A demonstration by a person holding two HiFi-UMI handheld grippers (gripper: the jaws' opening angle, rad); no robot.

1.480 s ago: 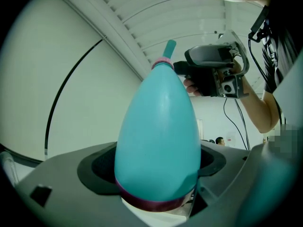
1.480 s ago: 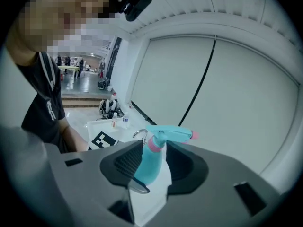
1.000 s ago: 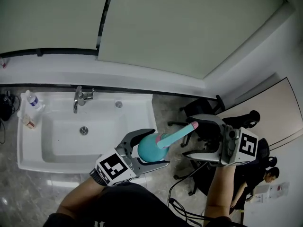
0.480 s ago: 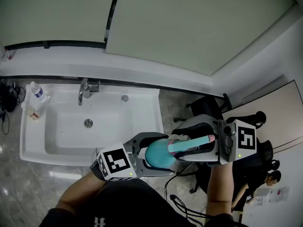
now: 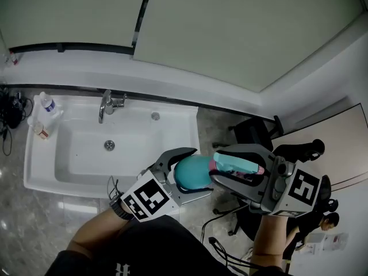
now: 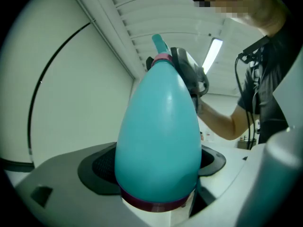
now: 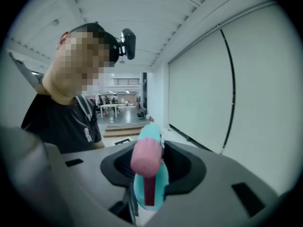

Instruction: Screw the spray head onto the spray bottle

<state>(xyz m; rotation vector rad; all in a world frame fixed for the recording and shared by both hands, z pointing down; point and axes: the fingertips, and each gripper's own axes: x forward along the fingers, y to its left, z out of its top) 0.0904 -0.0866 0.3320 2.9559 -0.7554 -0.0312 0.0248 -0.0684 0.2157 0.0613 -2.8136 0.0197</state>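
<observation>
Left tongs [image 5: 200, 172]: clamped on the fat lower body of the spray bottle [image 6: 158, 126], just above its purple base band [image 6: 156, 203], with a pad pressed on each flank.
Right tongs [image 7: 152, 162]: jaws have just been closing with the spray head [image 7: 150, 183] between them. They now stand at a middling width, and the pads look to lie against its two sides.
Where the bottle is: up in the air in front of the person, lying roughly level and resting on nothing, with its neck turned towards the right tongs. The sink [image 5: 40, 177] lies beyond and off to the left.
Where the head is: at the bottle's neck, with the pink collar [image 6: 162, 57] sitting at the narrow end and the pink nozzle tip [image 7: 147, 155] facing back along the right tongs.
Thread: hidden under the collar, so I cannot tell how far it is engaged.
Why the left grip sits low: the widest part gives the pads most purchase, so the body should stay put against a twist.
Why the head lies along the right tongs: a roll of that wrist would likely turn it straight about the neck.
Likely step: taking hold for a turn.
Risk: the smooth, rounded body could spin in the left pads.
</observation>
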